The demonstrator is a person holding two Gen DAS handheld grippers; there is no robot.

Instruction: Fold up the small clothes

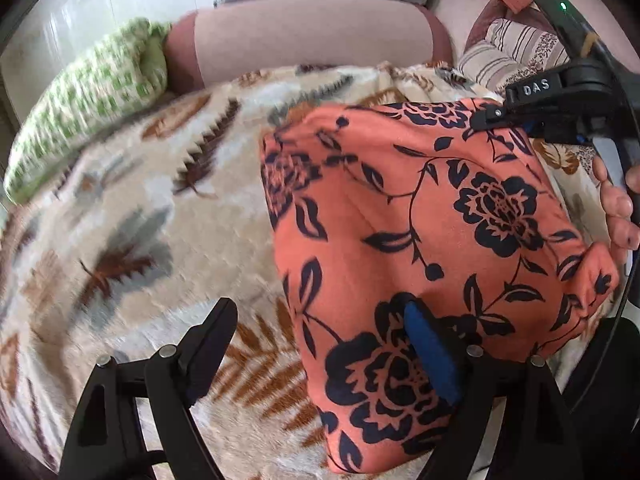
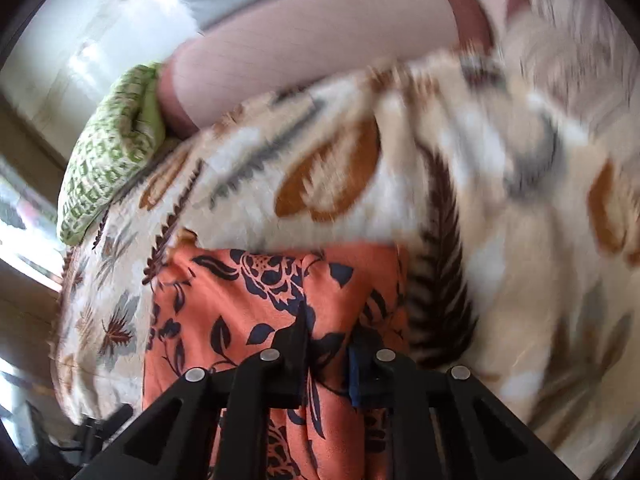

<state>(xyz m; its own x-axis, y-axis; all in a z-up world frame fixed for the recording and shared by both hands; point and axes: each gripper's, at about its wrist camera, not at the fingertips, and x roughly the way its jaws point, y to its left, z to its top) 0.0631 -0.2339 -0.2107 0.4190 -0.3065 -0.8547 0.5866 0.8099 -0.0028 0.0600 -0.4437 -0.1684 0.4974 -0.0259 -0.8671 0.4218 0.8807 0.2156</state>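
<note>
An orange garment [image 1: 420,240] with a dark floral print lies partly folded on a leaf-patterned blanket [image 1: 140,220]. My left gripper [image 1: 320,320] is open; its right finger with the blue pad [image 1: 430,352] lies over the garment's near edge, the left finger over bare blanket. My right gripper [image 1: 480,118] shows at the garment's far right corner, pinching the cloth. In the right wrist view the right gripper [image 2: 326,324] is shut on a raised fold of the garment [image 2: 240,300].
A green-and-white patterned pillow [image 1: 92,96] lies at the blanket's far left, next to a pinkish bolster [image 1: 308,36]. Striped cushions [image 1: 508,52] sit at the far right. The blanket [image 2: 480,200] spreads wide to the right of the garment.
</note>
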